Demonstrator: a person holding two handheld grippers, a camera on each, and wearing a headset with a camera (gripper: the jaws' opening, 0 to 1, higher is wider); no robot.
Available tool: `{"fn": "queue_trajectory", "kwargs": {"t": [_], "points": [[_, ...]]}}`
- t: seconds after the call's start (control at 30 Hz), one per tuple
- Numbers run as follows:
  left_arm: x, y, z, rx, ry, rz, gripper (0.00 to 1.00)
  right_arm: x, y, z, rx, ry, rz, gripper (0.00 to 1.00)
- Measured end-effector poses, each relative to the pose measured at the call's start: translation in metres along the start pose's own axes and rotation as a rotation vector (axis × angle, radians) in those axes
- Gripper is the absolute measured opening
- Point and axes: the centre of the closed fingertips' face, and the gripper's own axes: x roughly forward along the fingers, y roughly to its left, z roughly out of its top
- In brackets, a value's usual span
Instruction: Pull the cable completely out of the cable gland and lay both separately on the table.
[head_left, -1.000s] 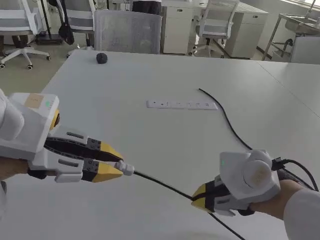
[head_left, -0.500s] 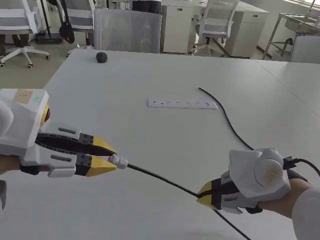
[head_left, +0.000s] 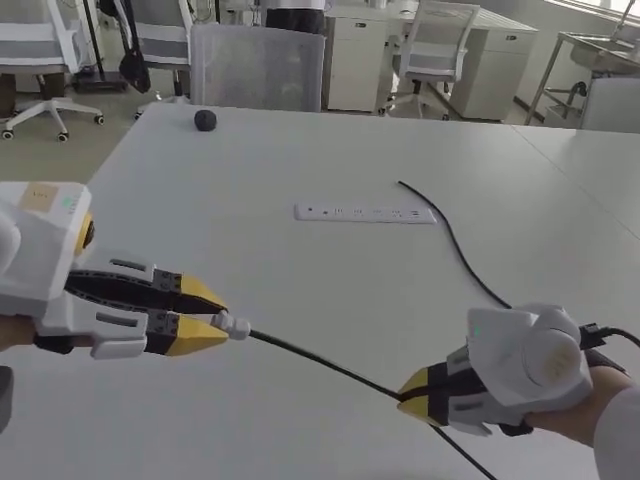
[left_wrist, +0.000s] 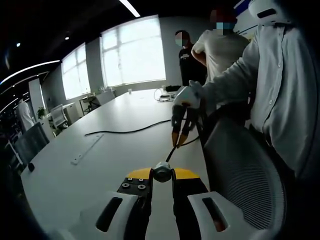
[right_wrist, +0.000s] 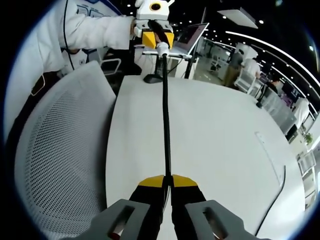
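Note:
A thin black cable (head_left: 320, 362) stretches taut between my two grippers above the white table (head_left: 300, 270). My left gripper (head_left: 215, 325) is shut on a small white cable gland (head_left: 235, 326), which sits on the cable's end; in the left gripper view the gland (left_wrist: 162, 171) sits between the yellow tips (left_wrist: 162, 174). My right gripper (head_left: 408, 393) is shut on the cable about a forearm's length to the right. In the right gripper view the cable (right_wrist: 166, 125) runs straight from the closed tips (right_wrist: 167, 181) to the gland (right_wrist: 161, 48). The cable's far part (head_left: 455, 245) curves across the table.
A white power strip (head_left: 365, 213) lies at mid-table. A small dark ball (head_left: 205, 120) rests near the far left edge. Mesh office chairs (head_left: 255, 65) and cabinets stand beyond the table. Two people (left_wrist: 210, 55) stand by the table's far end in the left gripper view.
My left gripper has drawn left with the gland while my right gripper has moved slightly right and down, so a longer stretch of cable spans between them.

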Motion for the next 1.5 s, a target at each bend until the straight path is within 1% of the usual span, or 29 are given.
{"fn": "queue_trajectory", "kwargs": {"t": [0.23, 0.43, 0.67, 0.87, 1.0, 1.17, 1.23, 1.4, 1.5], "points": [[-0.001, 0.002, 0.001, 0.001, -0.003, 0.005, 0.15, -0.003, -0.001, 0.001, -0.005, -0.013, -0.001, 0.00], [-0.004, 0.004, 0.000, -0.004, -0.007, 0.015, 0.15, -0.003, -0.002, -0.001, -0.008, -0.008, -0.001, 0.00], [-0.004, 0.002, -0.002, -0.008, -0.008, 0.016, 0.15, -0.001, -0.003, -0.001, 0.003, 0.003, 0.000, 0.00], [-0.002, 0.001, -0.002, -0.012, -0.012, 0.016, 0.15, 0.000, -0.006, 0.003, 0.015, 0.002, -0.004, 0.00], [0.001, 0.000, -0.004, -0.014, -0.018, 0.017, 0.15, 0.001, -0.018, 0.011, 0.054, -0.012, -0.036, 0.00], [0.007, -0.002, -0.002, -0.017, -0.034, 0.014, 0.15, 0.005, -0.036, 0.028, 0.129, -0.043, -0.073, 0.00], [0.009, -0.002, -0.002, -0.018, -0.039, 0.014, 0.15, 0.007, -0.042, 0.034, 0.149, -0.049, -0.082, 0.00], [0.013, -0.001, -0.002, -0.026, -0.057, 0.018, 0.15, 0.015, -0.059, 0.052, 0.174, -0.064, -0.110, 0.00], [0.014, -0.001, -0.003, -0.030, -0.061, 0.019, 0.15, 0.019, -0.068, 0.065, 0.184, -0.082, -0.123, 0.00]]}}
